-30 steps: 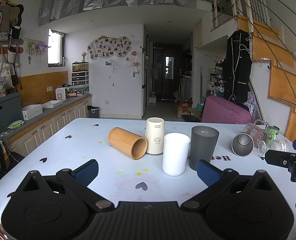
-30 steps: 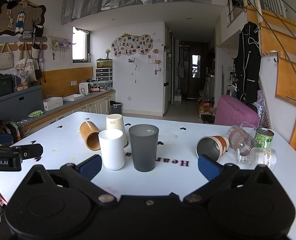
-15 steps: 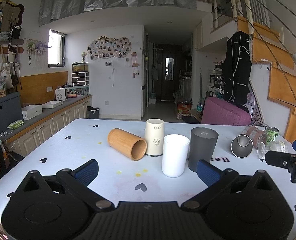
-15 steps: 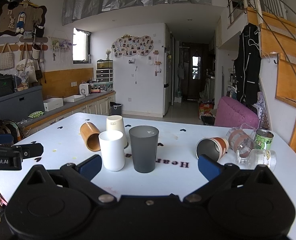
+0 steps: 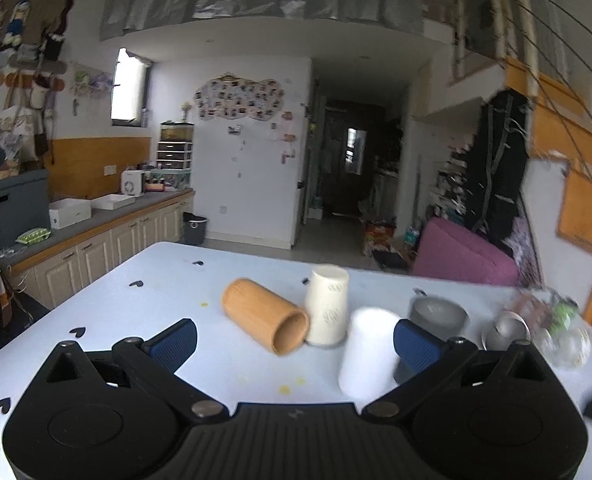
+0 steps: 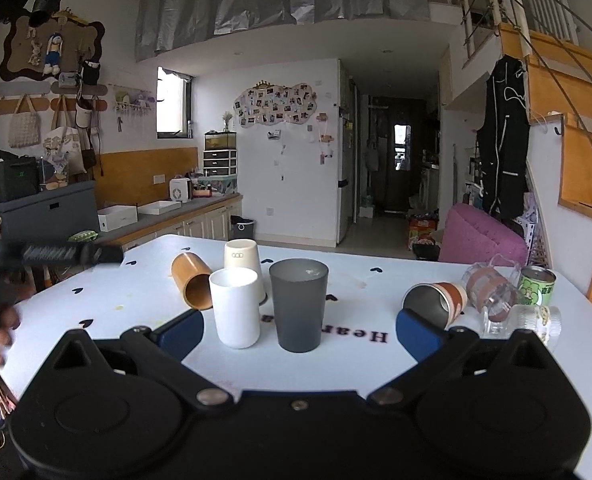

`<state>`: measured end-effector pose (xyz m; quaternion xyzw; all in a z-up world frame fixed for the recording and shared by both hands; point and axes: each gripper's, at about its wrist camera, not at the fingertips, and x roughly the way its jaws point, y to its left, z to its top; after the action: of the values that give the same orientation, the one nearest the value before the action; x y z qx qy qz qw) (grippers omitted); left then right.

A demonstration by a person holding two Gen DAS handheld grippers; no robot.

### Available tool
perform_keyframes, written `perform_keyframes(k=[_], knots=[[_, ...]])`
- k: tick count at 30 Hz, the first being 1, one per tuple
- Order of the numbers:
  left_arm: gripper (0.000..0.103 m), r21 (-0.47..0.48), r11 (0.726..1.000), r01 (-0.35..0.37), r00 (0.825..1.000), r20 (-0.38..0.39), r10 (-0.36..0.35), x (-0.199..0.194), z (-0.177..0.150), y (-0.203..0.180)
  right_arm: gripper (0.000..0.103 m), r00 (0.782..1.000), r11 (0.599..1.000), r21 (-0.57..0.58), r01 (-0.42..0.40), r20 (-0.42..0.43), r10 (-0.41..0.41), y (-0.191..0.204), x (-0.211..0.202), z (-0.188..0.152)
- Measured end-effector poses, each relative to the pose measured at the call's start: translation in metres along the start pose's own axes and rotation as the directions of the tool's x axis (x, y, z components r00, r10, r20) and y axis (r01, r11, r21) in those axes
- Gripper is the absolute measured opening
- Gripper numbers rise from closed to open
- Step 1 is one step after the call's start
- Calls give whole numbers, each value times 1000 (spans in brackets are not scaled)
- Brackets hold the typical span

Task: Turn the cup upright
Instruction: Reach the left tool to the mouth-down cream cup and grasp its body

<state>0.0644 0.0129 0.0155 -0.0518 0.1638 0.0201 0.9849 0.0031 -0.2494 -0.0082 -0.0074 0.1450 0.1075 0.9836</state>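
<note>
- left gripper (image 5: 294, 338) jaws wide apart, holding nothing, above the table (image 5: 168, 280)
- right gripper (image 6: 299, 328) jaws wide apart too, nothing between them
- bamboo cup (image 5: 264, 315) lies on its side, touching left of the inverted cream cup (image 5: 327, 306)
- white cup (image 6: 236, 307) and grey cup (image 6: 299, 304) stand just in front of the cream cup
- steel cup (image 6: 435, 303) lies on its side, well right of the grey cup

Left claw (image 5: 294, 338) and right claw (image 6: 299, 330) gape wide, holding nothing.

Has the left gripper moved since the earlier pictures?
Yes. The left gripper has swung left: the white cup now sits nearer its right finger, and the view is motion-blurred.
</note>
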Motion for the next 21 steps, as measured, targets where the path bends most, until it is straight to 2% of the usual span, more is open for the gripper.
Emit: perform_keyframes(k=[3, 9, 14, 16, 18, 21], knots=[[102, -30, 999, -12, 1000, 6, 12, 28, 14, 2, 103, 1000, 1000, 7, -6, 2, 6, -3, 4, -3], [93, -63, 996, 68, 996, -56, -72, 94, 43, -3, 103, 1000, 1000, 13, -4, -12, 4, -9, 10, -12], [89, 50, 993, 110, 987, -126, -103, 153, 49, -24, 103, 999, 1000, 14, 5, -45, -5, -18, 22, -19], [85, 97, 989, 112, 982, -161, -96, 180, 48, -31, 103, 998, 1000, 14, 10, -54, -9, -22, 27, -21], [84, 121, 987, 105, 976, -203, -79, 204, 47, -36, 103, 998, 1000, 12, 15, -60, -14, -25, 31, -23], [84, 129, 983, 129, 962, -258, -93, 232, 45, -40, 103, 998, 1000, 17, 16, -64, -15, -31, 35, -24]])
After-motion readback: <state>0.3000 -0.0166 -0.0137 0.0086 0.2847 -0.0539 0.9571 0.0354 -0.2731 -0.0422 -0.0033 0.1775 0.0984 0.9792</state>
